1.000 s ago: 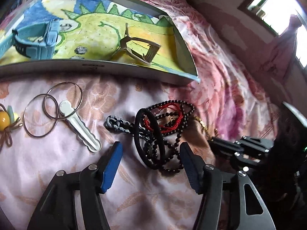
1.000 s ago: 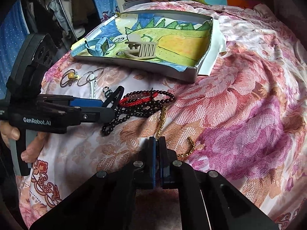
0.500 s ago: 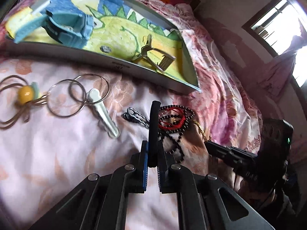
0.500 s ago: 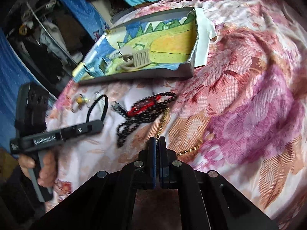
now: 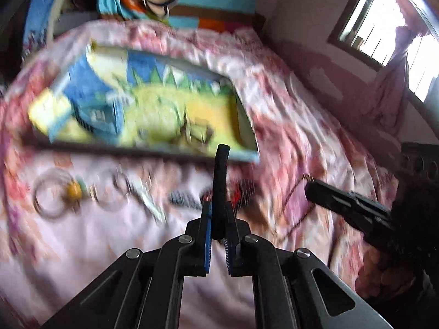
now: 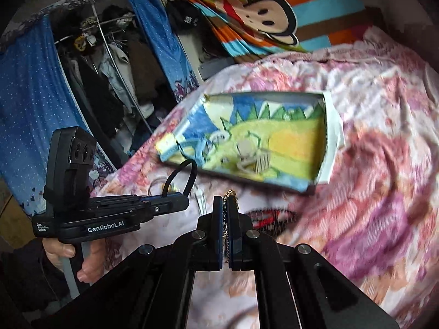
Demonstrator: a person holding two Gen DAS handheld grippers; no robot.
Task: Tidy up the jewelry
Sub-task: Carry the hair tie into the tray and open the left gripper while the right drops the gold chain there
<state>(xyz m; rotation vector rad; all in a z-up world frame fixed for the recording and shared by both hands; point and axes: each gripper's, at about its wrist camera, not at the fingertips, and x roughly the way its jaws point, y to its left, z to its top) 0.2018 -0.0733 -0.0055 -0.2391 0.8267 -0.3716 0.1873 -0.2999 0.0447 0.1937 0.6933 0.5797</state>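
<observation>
My left gripper (image 5: 218, 213) is shut on a black ring bangle (image 5: 221, 175) and holds it upright above the bedspread; the bangle also shows in the right wrist view (image 6: 189, 172). My right gripper (image 6: 225, 205) is shut on a gold chain (image 6: 230, 193) that hangs between its pads; the chain also shows in the left wrist view (image 5: 295, 197). The dinosaur-print tray (image 5: 247, 126) lies further back on the bed with a blue watch (image 5: 101, 115) and a beige hair clip (image 6: 255, 159) in it. Black and red bead bracelets (image 6: 269, 215) lie on the bedspread, blurred.
Wire rings with a yellow bead (image 5: 74, 190), a key (image 5: 148, 200) and a braided cord (image 5: 183, 201) lie on the floral bedspread left of my left gripper. A striped monkey cushion (image 6: 271, 16) is behind the tray. A clothes rack (image 6: 109, 63) stands at left.
Both grippers have lifted away from the bedspread, the left carrying the black bangle and the right carrying the gold chain. The views now look higher, toward the tray and cushion.
</observation>
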